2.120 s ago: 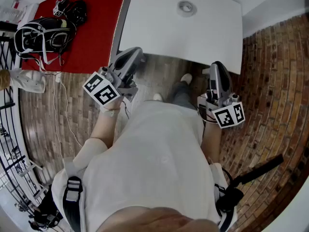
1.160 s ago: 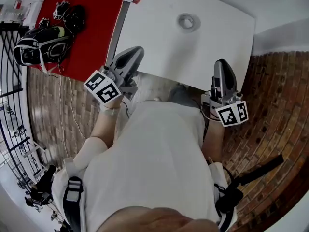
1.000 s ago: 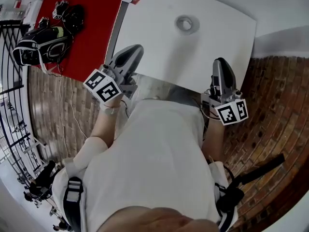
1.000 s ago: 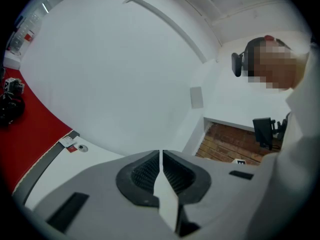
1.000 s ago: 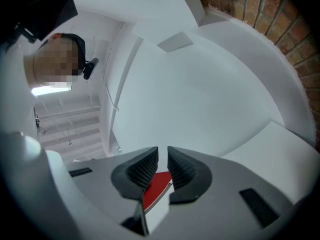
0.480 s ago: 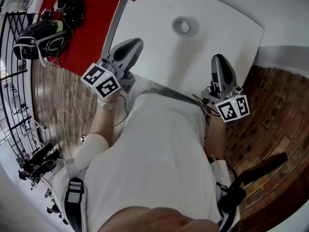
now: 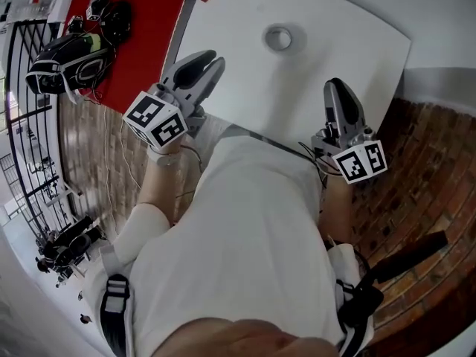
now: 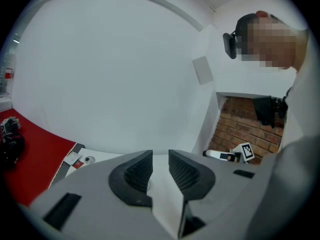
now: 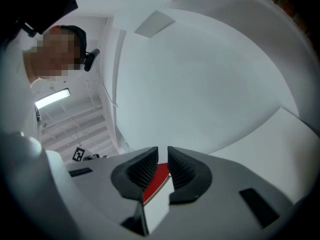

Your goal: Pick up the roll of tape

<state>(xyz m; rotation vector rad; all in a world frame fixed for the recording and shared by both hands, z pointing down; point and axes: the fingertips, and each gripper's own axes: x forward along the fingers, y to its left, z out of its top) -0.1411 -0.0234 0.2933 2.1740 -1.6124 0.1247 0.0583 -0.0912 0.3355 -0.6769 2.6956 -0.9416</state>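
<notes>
a: starting at the left, what worries you?

b: the left gripper (image 7: 207, 59) hangs over the near left part of the white table (image 7: 245, 88). its jaws are opening but there is only a modest gap, with nothing between them. if it goes in like that, a tip could butt the roll instead of straddling its wall.

a: and where is the roll of tape (image 7: 280, 38)?

b: lying flat on the white table, toward the far edge, well ahead of both grippers and between their lines. it looks low and light, and the top looks smooth. a nudge would probably send it skating, maybe toward the far edge.

a: so how should a jaw approach it?

b: i'd guess one jaw into the hole and one outside the rim. come in too shallow and the tips ride over it; too steep and they scrape the table.

a: the right side?

b: the right gripper (image 7: 335, 89) sits at the near right edge. its jaws are barely parted, a thin slit with nothing in it. that is too narrow to take the roll as it stands. if both grippers reach in together, they could also crowd each other.
</notes>
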